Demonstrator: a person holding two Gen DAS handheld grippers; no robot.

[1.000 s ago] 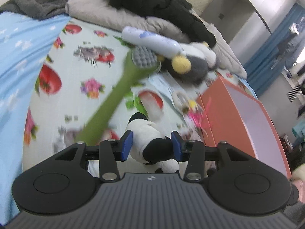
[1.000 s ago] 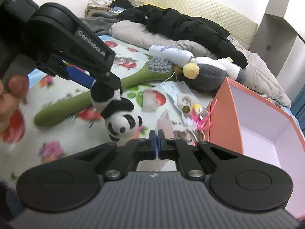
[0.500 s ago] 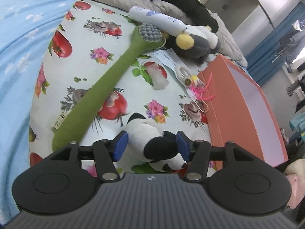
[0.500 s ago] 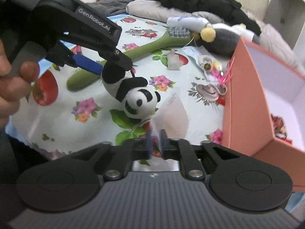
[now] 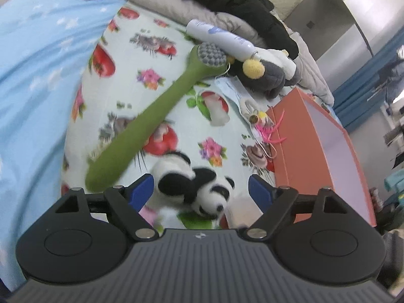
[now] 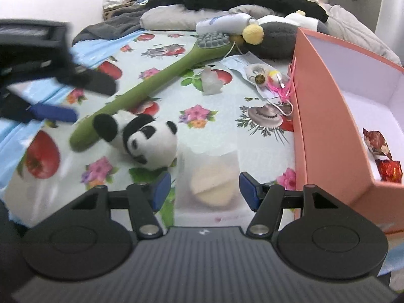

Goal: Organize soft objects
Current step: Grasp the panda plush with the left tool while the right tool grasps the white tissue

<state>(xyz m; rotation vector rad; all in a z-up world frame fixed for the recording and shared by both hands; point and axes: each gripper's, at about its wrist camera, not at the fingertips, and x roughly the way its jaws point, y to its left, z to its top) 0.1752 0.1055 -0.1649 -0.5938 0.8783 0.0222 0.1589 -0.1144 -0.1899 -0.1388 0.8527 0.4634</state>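
Observation:
A small panda plush (image 5: 194,189) lies on the fruit-print sheet between the blue pads of my left gripper (image 5: 200,192). Its jaws are opening, with a gap on each side of the toy. In the right wrist view the panda (image 6: 149,141) rests by the handle end of a green long-handled brush (image 6: 156,83). My right gripper (image 6: 205,189) is opening too. It hovers over a clear pouch with a beige round pad (image 6: 212,189), and its pads do not press on the pouch. A grey penguin plush (image 6: 277,38) lies at the back.
An orange box (image 6: 328,116) with a white inside stands at the right and holds red wrapped items (image 6: 381,156). A white bottle (image 6: 222,22), a face mask and small trinkets (image 6: 267,78) lie near the penguin. Dark clothes and a grey pillow (image 6: 176,17) pile up behind.
The left jaws spread wide and the panda dropped from them onto the sheet. The right jaws went from shut to open and sank over the clear pouch.

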